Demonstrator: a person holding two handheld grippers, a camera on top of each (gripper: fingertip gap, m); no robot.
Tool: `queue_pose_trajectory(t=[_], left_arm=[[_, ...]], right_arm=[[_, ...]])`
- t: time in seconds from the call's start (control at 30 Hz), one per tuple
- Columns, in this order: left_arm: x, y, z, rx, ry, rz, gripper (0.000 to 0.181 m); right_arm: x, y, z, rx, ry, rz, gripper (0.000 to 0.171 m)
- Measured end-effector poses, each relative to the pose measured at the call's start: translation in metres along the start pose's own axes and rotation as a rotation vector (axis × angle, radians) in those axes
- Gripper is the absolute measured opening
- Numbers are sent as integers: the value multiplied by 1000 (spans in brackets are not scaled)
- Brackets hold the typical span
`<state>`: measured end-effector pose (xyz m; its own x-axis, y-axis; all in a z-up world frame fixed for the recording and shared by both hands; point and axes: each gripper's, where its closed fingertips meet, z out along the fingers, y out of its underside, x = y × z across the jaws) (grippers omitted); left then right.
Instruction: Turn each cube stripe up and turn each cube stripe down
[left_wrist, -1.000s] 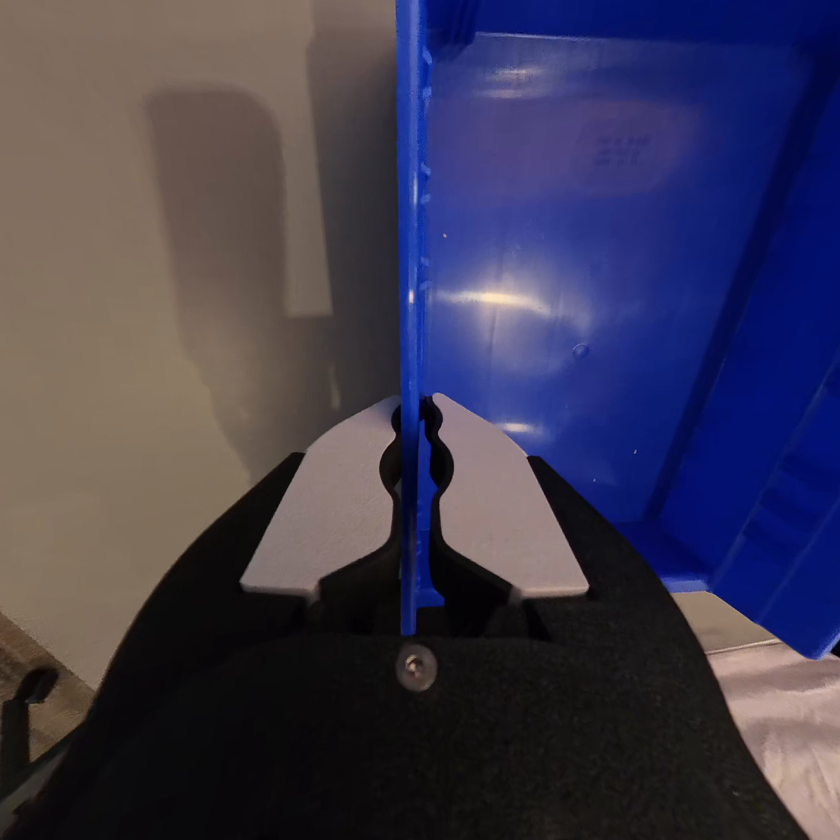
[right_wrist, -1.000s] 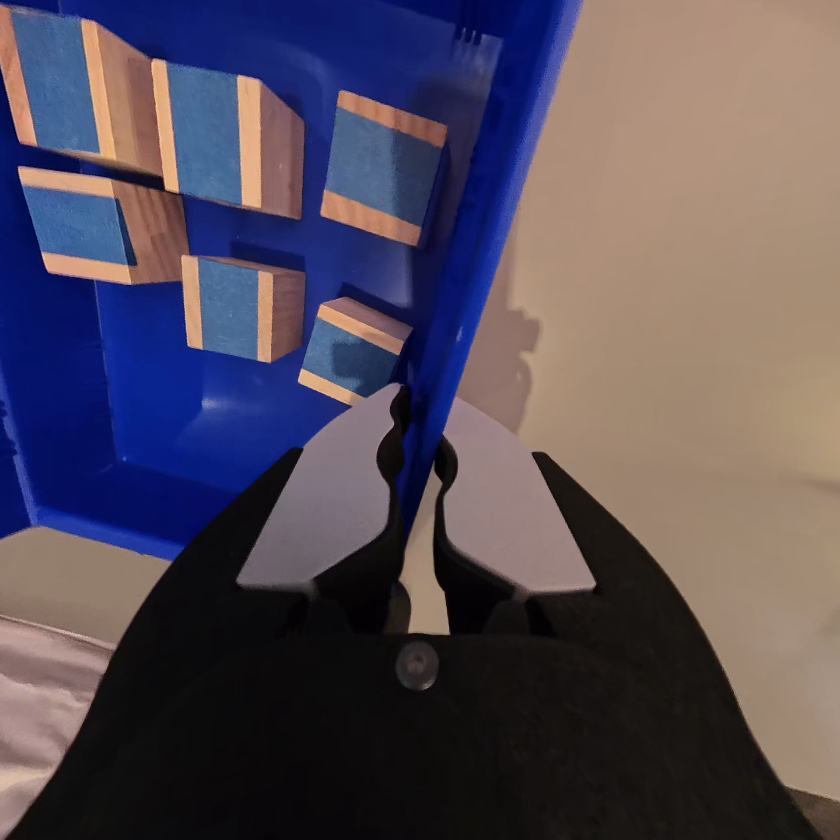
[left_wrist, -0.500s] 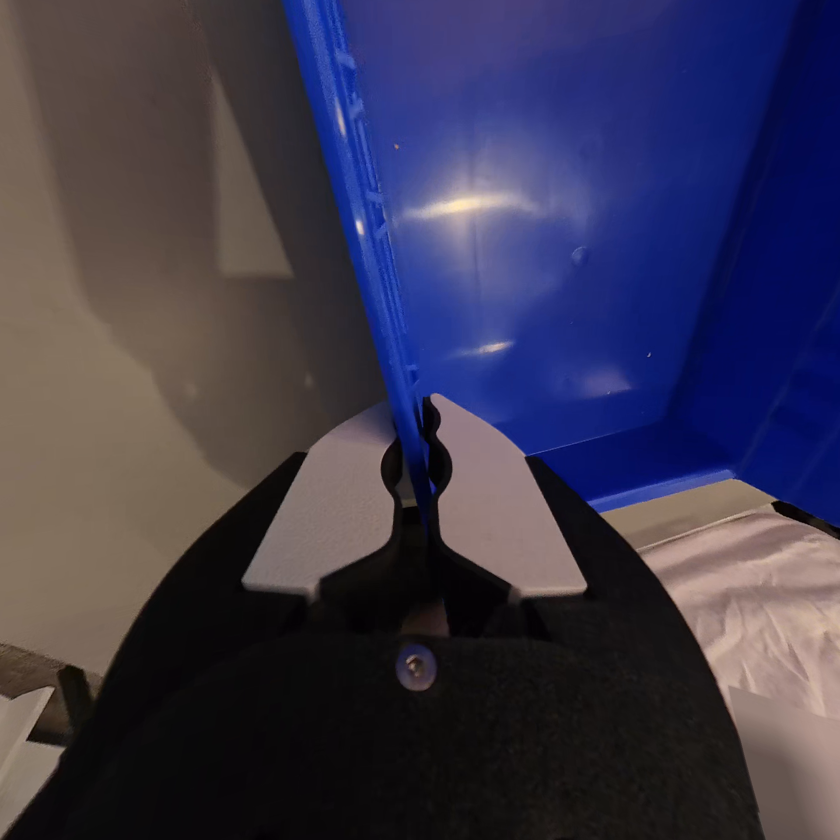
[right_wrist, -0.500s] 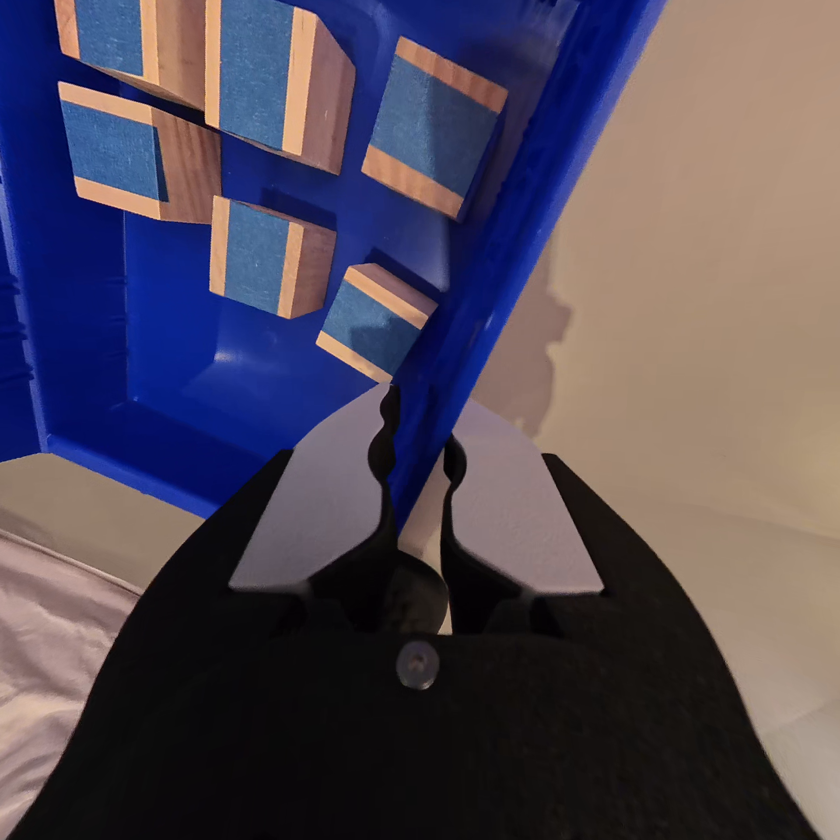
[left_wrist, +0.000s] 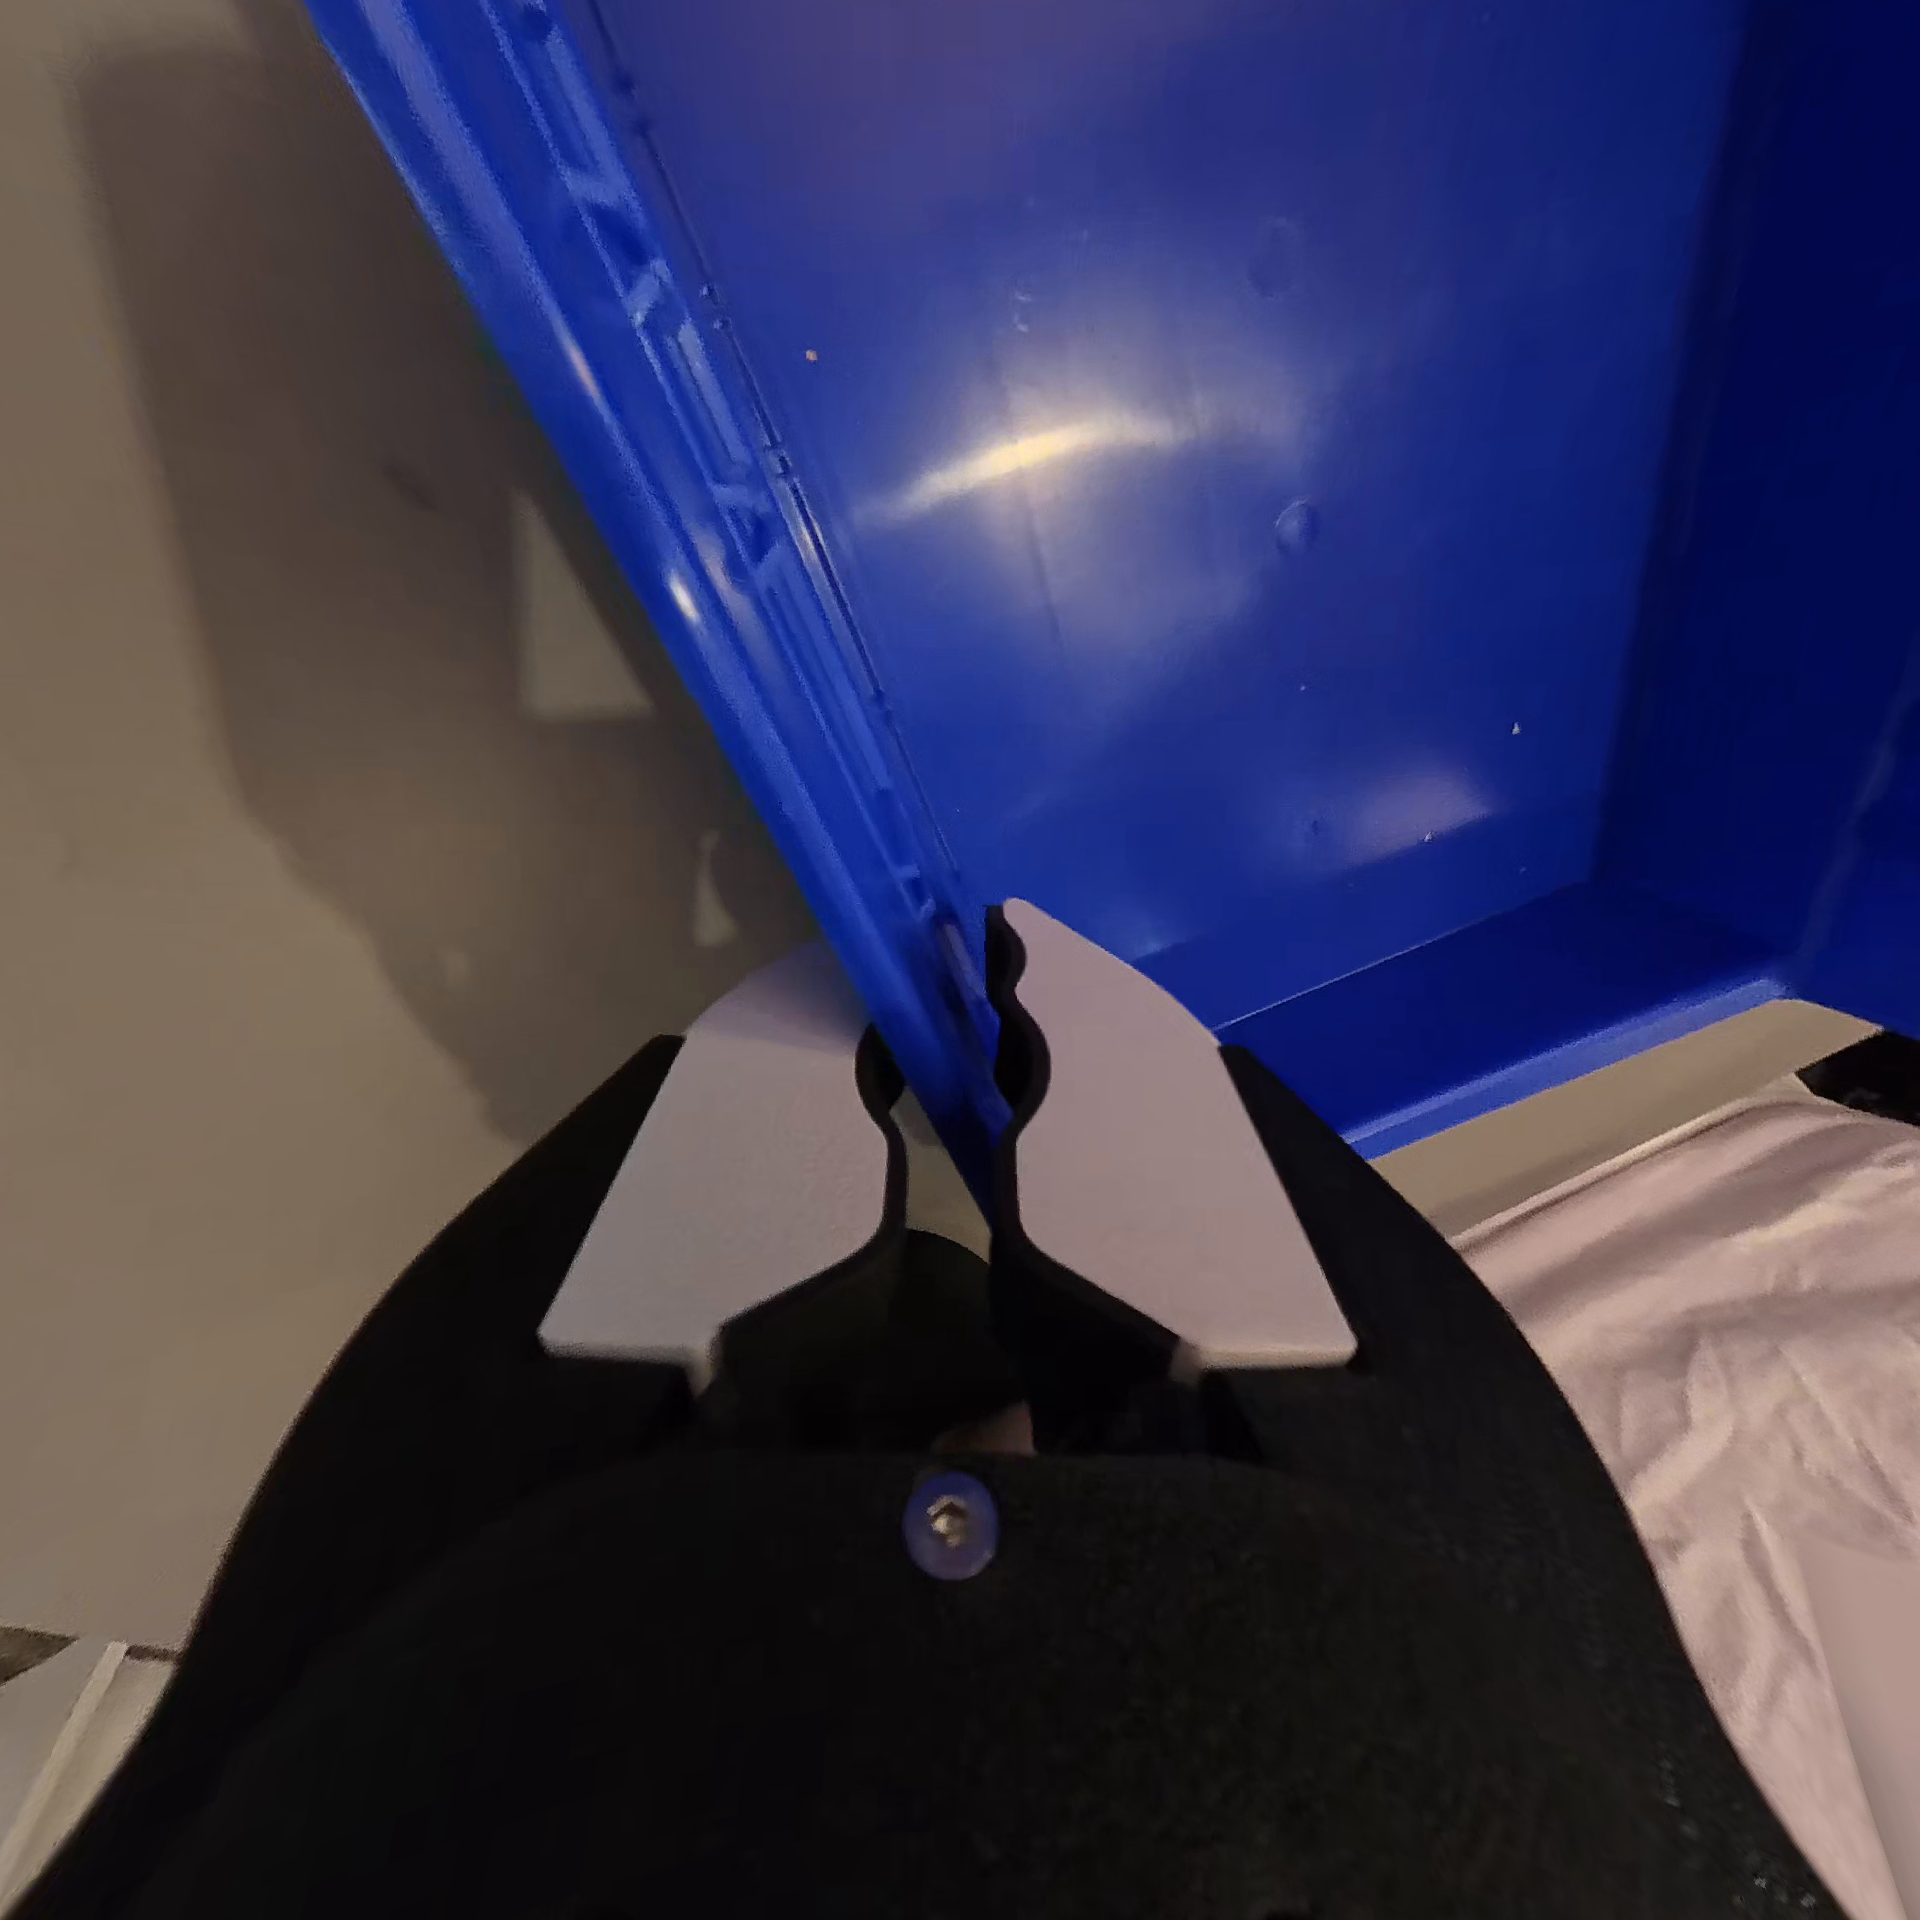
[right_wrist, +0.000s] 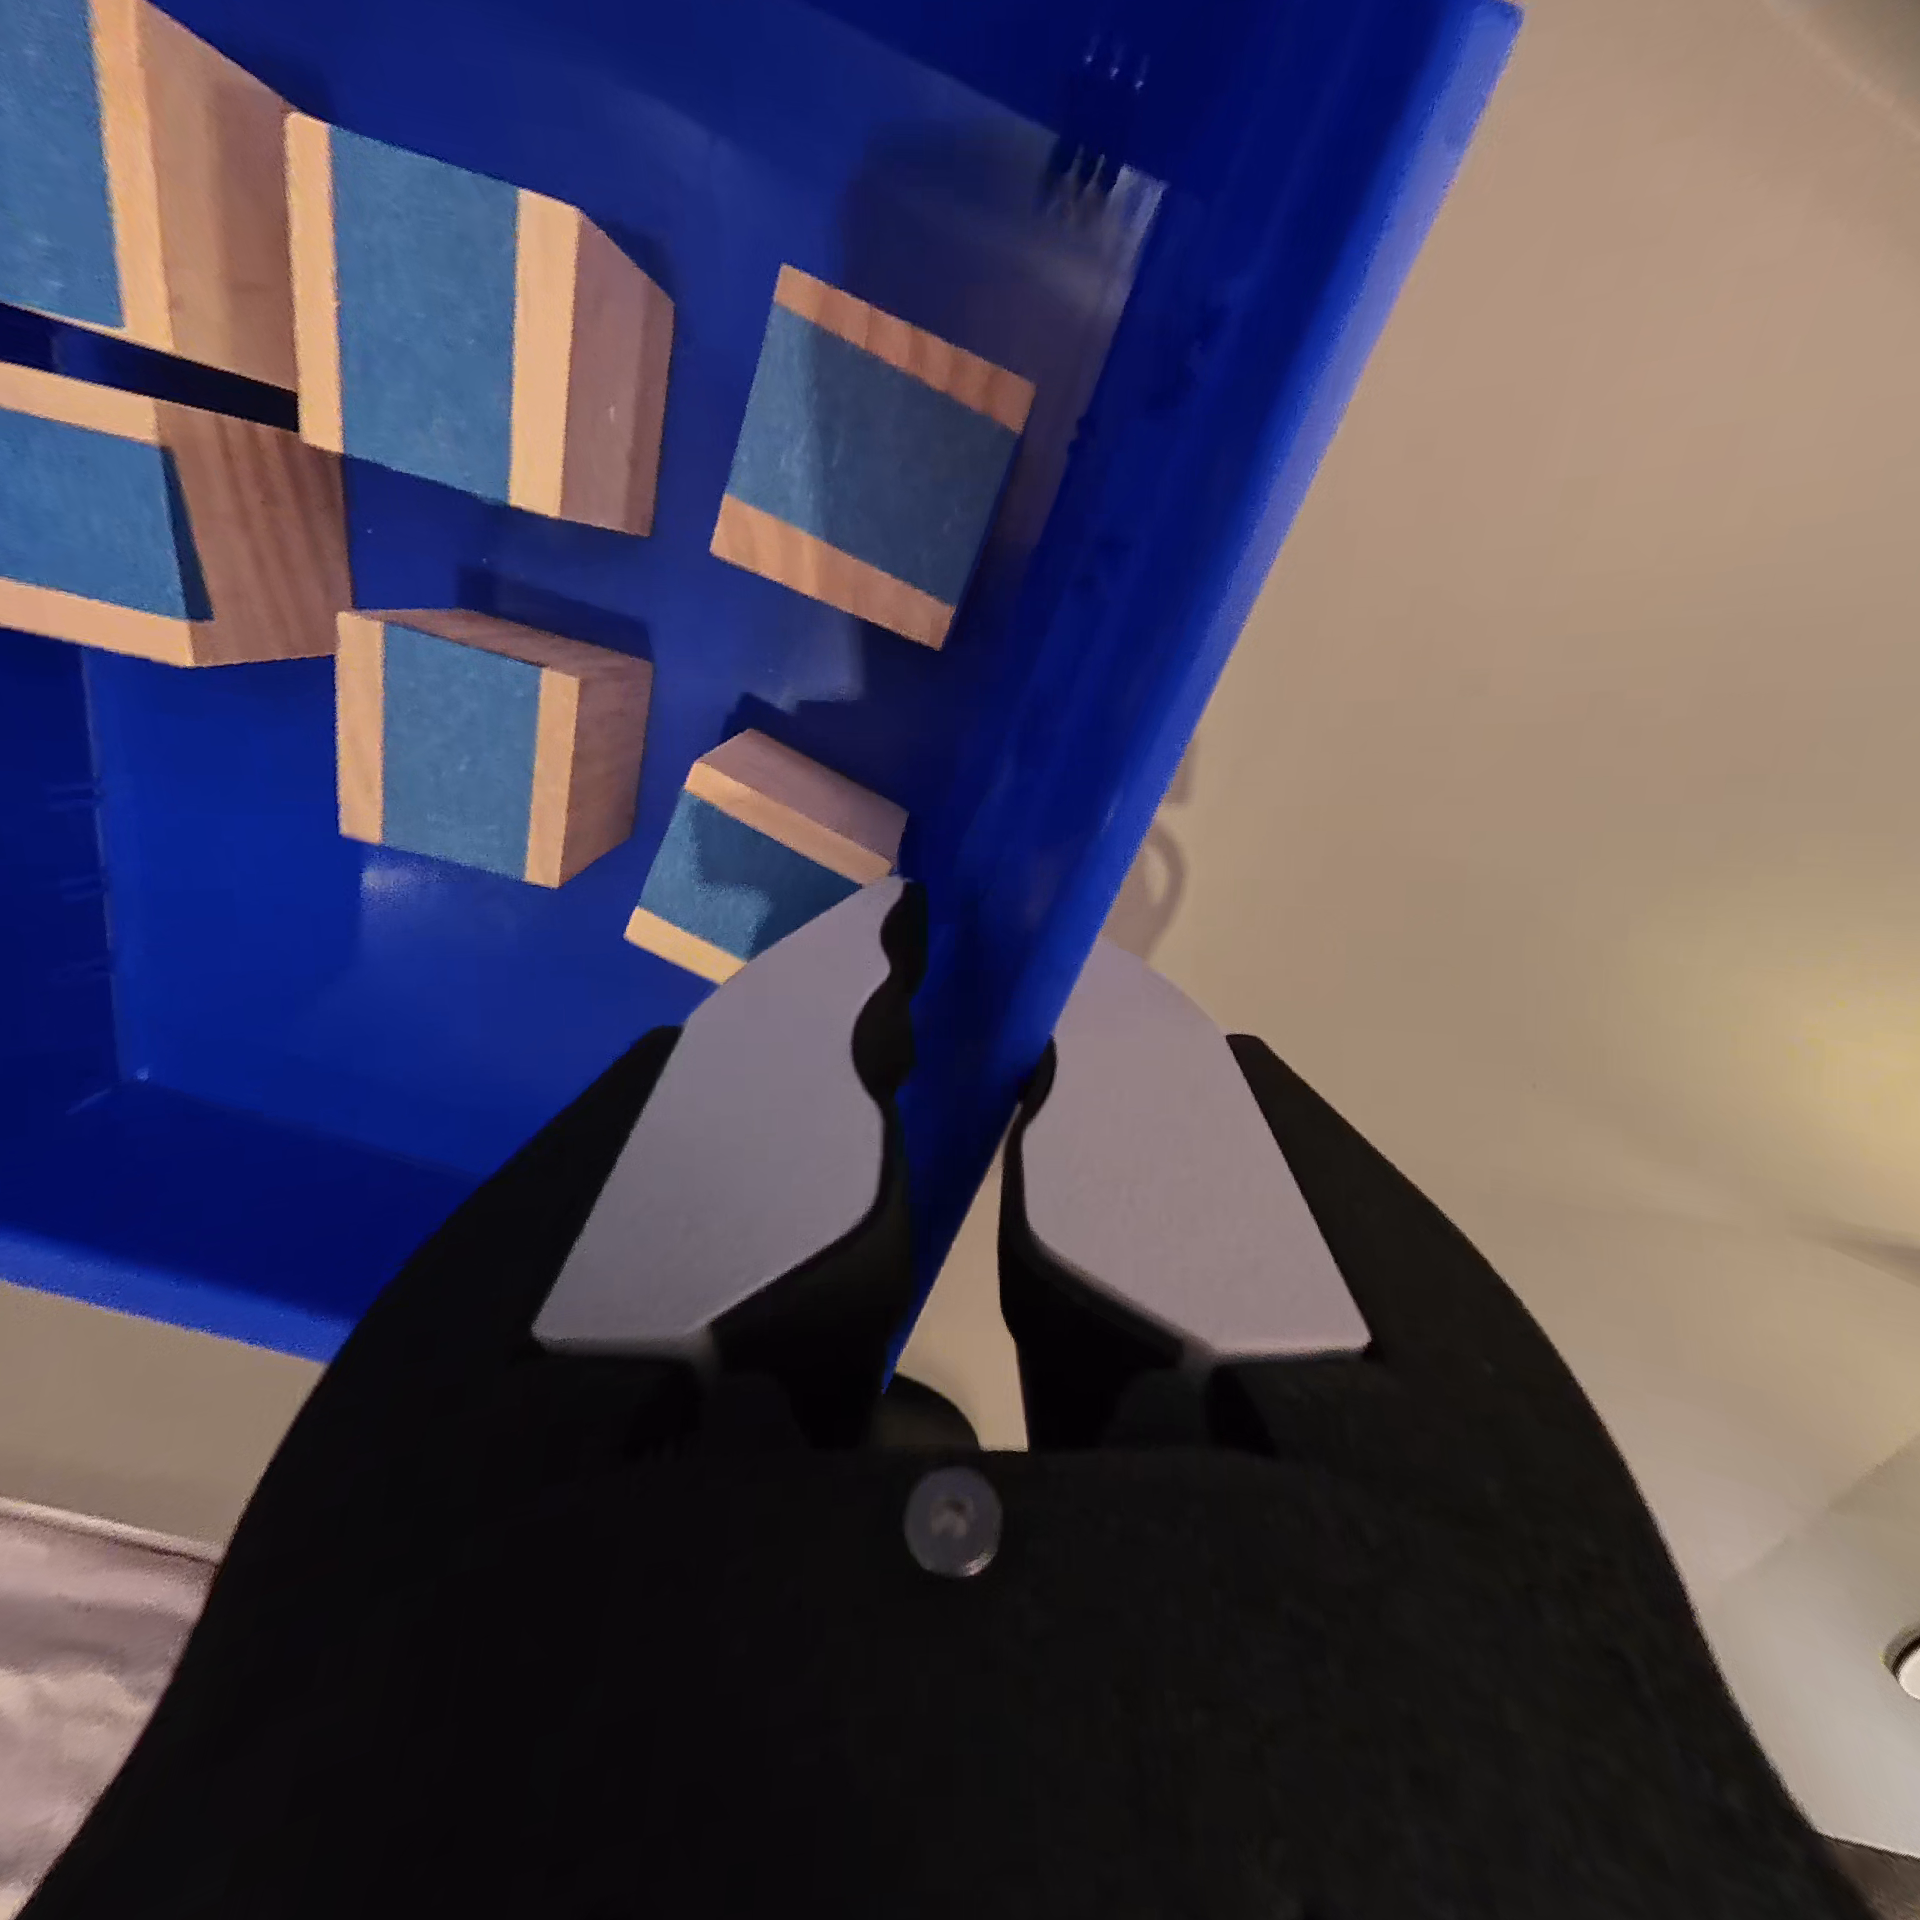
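Note:
A blue plastic bin (left_wrist: 1195, 520) fills both views. My left gripper (left_wrist: 925, 935) is shut on the bin's left side wall near its near end. My right gripper (right_wrist: 997, 925) is shut on the bin's right side wall (right_wrist: 1195, 520). Several wooden cubes lie in the bin in the right wrist view, each with its blue stripe facing the camera. One cube (right_wrist: 868, 457) sits by the right wall, one (right_wrist: 488, 743) in the middle, and one (right_wrist: 748, 873) just beyond my right gripper's left finger. The part of the bin in the left wrist view holds no cubes.
A crumpled white cloth (left_wrist: 1714, 1351) lies under the bin's near edge, and shows at the lower left of the right wrist view (right_wrist: 83, 1600). A plain beige surface (left_wrist: 260, 623) lies outside the left wall and outside the right wall (right_wrist: 1558, 623).
Both grippers keep their hold on the walls. The held wall now leans more in each view. The cubes look larger and nearer and keep their arrangement.

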<state>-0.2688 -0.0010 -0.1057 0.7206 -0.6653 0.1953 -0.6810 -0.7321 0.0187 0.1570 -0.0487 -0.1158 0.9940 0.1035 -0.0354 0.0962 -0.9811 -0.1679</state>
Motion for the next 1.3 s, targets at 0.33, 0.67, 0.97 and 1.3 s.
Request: queue_pose_trajectory(t=[0.33, 0.67, 0.97, 1.3], left_arm=[[9, 4, -39, 132, 259, 48, 15], [0, 1, -138, 594, 428, 76, 6], [6, 32, -276, 1329, 80, 268, 13], [-2, 56, -294, 1527, -243, 354, 15]], right_arm=[[4, -3, 5, -15, 77, 18, 15], [0, -4, 6, 2, 0, 79, 9], [4, -5, 7, -23, 51, 29, 14], [2, -9, 7, 34, -150, 106, 6]])
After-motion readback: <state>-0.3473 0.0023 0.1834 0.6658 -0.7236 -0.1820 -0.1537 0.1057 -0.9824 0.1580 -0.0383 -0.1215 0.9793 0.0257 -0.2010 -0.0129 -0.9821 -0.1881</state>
